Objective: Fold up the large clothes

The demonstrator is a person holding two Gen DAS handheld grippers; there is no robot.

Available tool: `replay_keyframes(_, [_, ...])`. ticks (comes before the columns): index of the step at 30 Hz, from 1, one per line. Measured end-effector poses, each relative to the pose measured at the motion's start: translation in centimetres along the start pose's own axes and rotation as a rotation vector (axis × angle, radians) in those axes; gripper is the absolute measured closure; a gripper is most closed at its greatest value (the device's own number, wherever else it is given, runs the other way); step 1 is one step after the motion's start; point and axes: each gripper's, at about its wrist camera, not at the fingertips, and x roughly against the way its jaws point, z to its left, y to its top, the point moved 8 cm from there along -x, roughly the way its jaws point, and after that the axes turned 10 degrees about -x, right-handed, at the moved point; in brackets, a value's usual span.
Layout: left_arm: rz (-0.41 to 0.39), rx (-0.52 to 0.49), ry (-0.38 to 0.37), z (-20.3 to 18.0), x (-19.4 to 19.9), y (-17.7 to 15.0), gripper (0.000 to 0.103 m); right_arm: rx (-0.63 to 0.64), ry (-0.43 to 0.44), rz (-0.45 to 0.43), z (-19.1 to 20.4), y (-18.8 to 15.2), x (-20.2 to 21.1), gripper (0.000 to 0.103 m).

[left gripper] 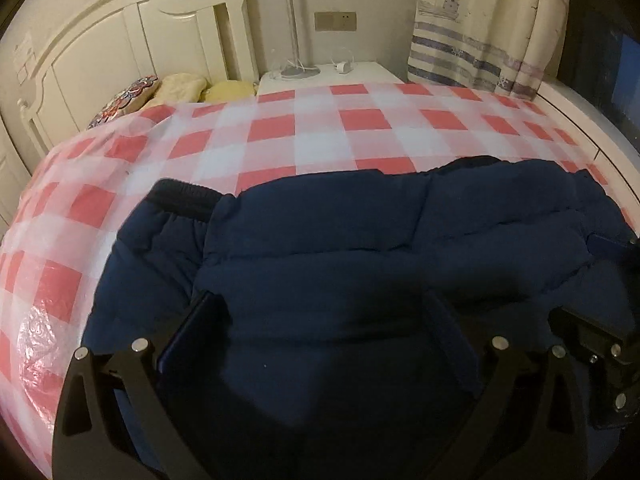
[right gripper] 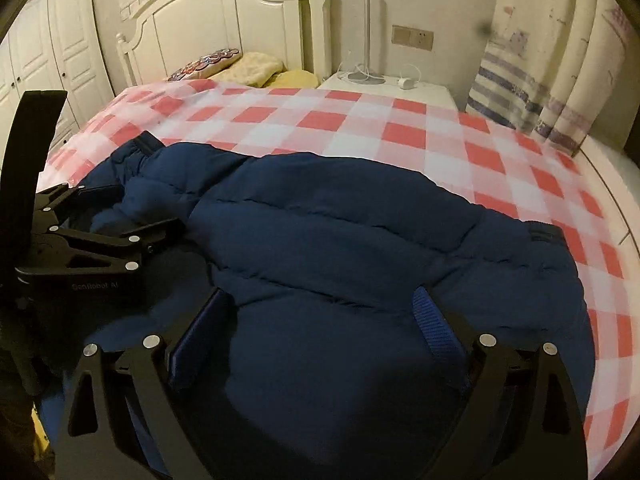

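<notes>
From the left wrist, a navy padded jacket (left gripper: 360,248) is seen spread on a bed covered by a red-and-white checked sheet (left gripper: 280,128), filling the near half of the view. The left gripper (left gripper: 328,320) is held over it with its jaws wide apart; nothing is pinched between the pads, though the quilted cloth lies just below them. A ribbed cuff (left gripper: 182,196) is seen at the far left of the garment, resting on the sheet. The right gripper (left gripper: 600,344) is partly seen at the right edge.

From the right wrist, the jacket (right gripper: 340,240) is shown lying across the sheet (right gripper: 440,148), with one cuff (right gripper: 144,144) at the far left and another cuff (right gripper: 544,236) at the right. The right gripper (right gripper: 324,320) stands open above the padded body, with nothing clamped. The left gripper (right gripper: 100,212) is seen to the left, over the sleeve area.

The jacket is judged soft, puffy and light for its bulk, with a smooth shell that may slip. A shallow pinch would likely take only the outer layer, so a deep bite is advised. The ribbed cuffs or a stitched quilt seam are thought the firmest places to be taken hold of. The padding can be expected to spring back, so folds may need pressing down.
</notes>
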Motion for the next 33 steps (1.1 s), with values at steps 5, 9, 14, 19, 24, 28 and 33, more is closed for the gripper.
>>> replay_keyframes(5, [-0.010,-0.023,0.043,-0.4,-0.3,-0.3,0.002,0.008,-0.004,0.003,0.3,-0.6,-0.6,0.010])
replay_keyframes(9, [-0.011,-0.049,0.085,-0.6,-0.2,-0.2,0.002,0.015,-0.020,0.023,0.3,-0.6,-1.5,0.009])
replay_keyframes(14, [-0.016,-0.075,0.127,-0.9,-0.1,-0.2,0.002,0.024,-0.039,0.041,0.4,-0.5,-2.0,0.009])
replay_keyframes(19, [0.011,-0.074,0.086,-0.7,0.0,-0.1,0.002,0.007,0.015,0.053,0.3,-0.3,-1.4,0.007])
replay_keyframes(24, [-0.094,0.050,-0.050,2.5,6.1,0.2,0.002,-0.049,0.088,-0.101,-0.4,1.0,6.0,0.008])
replay_keyframes(28, [-0.169,0.129,0.004,6.4,9.6,-1.4,0.002,-0.071,0.051,-0.174,-2.6,0.6,10.3,0.007])
replay_keyframes(33, [-0.024,0.123,0.032,7.0,4.2,-5.8,0.002,-0.082,-0.016,0.003,-5.2,-3.7,4.6,0.006])
